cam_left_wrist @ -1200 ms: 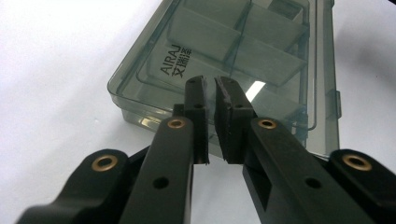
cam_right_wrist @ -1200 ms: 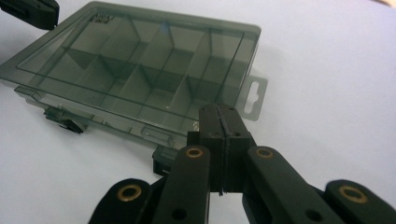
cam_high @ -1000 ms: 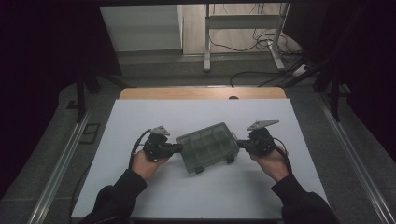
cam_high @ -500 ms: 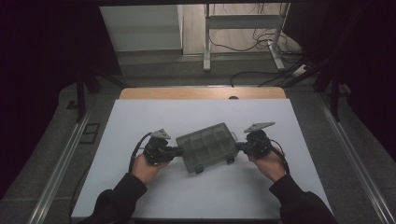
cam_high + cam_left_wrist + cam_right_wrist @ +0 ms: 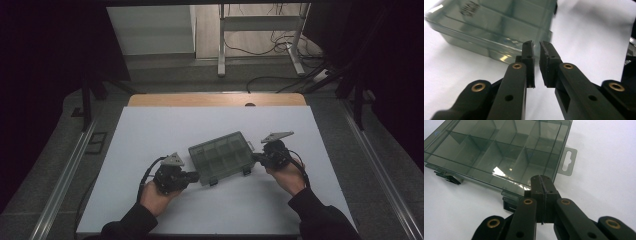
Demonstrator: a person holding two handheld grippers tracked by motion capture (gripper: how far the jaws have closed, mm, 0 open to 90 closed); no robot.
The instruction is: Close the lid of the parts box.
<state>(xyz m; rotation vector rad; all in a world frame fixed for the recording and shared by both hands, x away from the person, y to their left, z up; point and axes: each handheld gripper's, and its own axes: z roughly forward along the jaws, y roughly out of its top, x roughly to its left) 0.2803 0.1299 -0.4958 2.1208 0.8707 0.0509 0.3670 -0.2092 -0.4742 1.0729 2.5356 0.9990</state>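
Near the front edge of the white desk (image 5: 150, 130), the left tongs (image 5: 194, 176) sit in the person's left hand (image 5: 156, 197) with jaws slightly parted, a narrow gap between the tips – gripping nothing, just beside the box's left end. Right tongs (image 5: 256, 157) are clenched tight, jaws pressed together against the box's right edge, near a latch. The smoky clear compartment box (image 5: 222, 156) lies lid closed, tilted, mid-desk between the two tongs – hang tab (image 5: 567, 161) on its far corner.

Box (image 5: 222, 156) on table (image 5: 150, 135), between left tool (image 5: 192, 176), right tool (image 5: 256, 156).
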